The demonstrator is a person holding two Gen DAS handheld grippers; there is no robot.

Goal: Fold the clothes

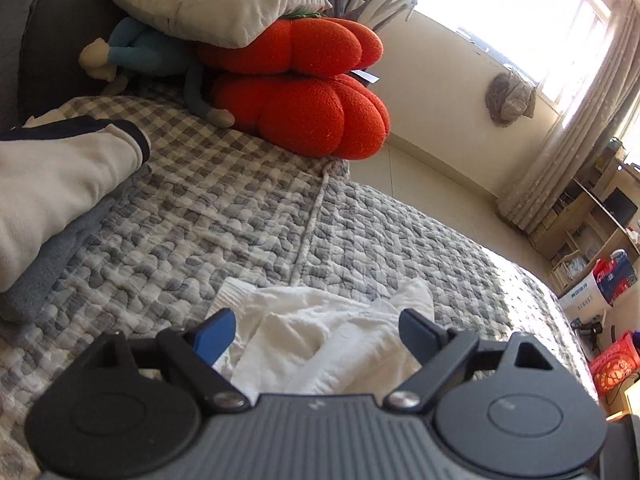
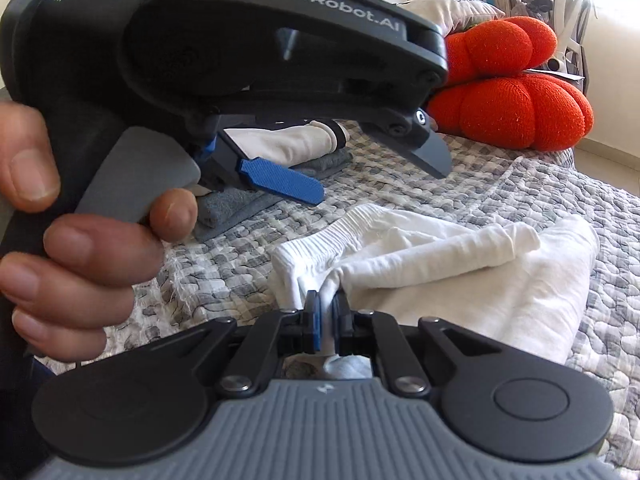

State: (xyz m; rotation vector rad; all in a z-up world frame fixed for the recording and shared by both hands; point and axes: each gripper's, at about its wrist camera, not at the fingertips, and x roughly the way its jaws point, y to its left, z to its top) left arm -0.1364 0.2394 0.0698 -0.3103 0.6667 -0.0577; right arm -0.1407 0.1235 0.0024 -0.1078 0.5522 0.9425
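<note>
On the checked grey-and-white quilt [image 2: 460, 184] lies a crumpled white garment [image 2: 460, 264], elastic waistband toward the camera. Right gripper [image 2: 326, 316]: jaws nearly closed, pinching a fold of the garment's fabric. Left gripper [image 2: 380, 178]: jaws wide apart, nothing between them, held above the garment by a hand [image 2: 76, 248]; housing reads "GenRobot.AI". Folded cream and grey clothes [image 1: 52, 200] sit further back. Two orange pumpkin cushions [image 1: 304, 80] are stacked beyond.
</note>
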